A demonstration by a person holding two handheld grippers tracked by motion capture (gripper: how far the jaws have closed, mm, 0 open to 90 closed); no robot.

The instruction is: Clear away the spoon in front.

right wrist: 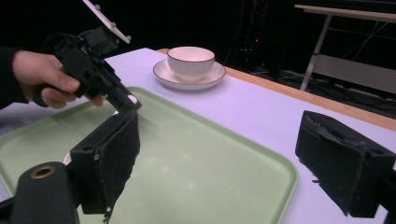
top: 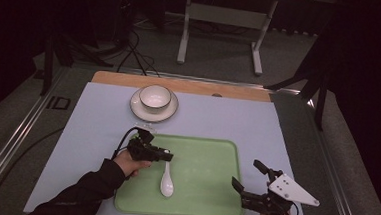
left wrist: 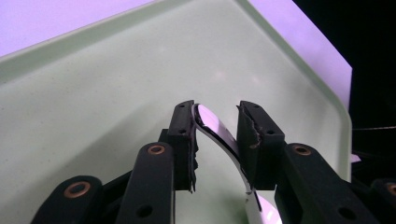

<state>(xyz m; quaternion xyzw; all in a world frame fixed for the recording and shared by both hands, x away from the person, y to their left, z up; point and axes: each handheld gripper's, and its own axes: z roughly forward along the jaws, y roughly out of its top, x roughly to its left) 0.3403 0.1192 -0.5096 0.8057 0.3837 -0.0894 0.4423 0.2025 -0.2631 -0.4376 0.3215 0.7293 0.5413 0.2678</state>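
A white ceramic spoon [top: 167, 181] lies on the green tray [top: 204, 173], its bowl end toward the person. My left gripper [top: 168, 156] holds the far end of the handle. In the left gripper view the spoon's handle [left wrist: 217, 130] runs slantwise between the two jaws and touches both pads, with the left gripper [left wrist: 215, 112] shut on it just above the tray [left wrist: 93, 93]. My right gripper [top: 245, 172] hovers at the tray's near right corner, jaws wide apart with nothing between them [right wrist: 218, 116]. The right gripper view also shows the left gripper [right wrist: 126, 102] over the tray [right wrist: 210, 163].
A white bowl [top: 155, 96] sits on a white saucer [top: 138, 109] behind the tray, on the lilac mat [top: 238, 120]; they appear as bowl [right wrist: 190, 60] and saucer [right wrist: 205, 79] too. A wooden table edge [top: 190, 86] runs along the back. A metal-legged table [top: 224, 14] stands beyond.
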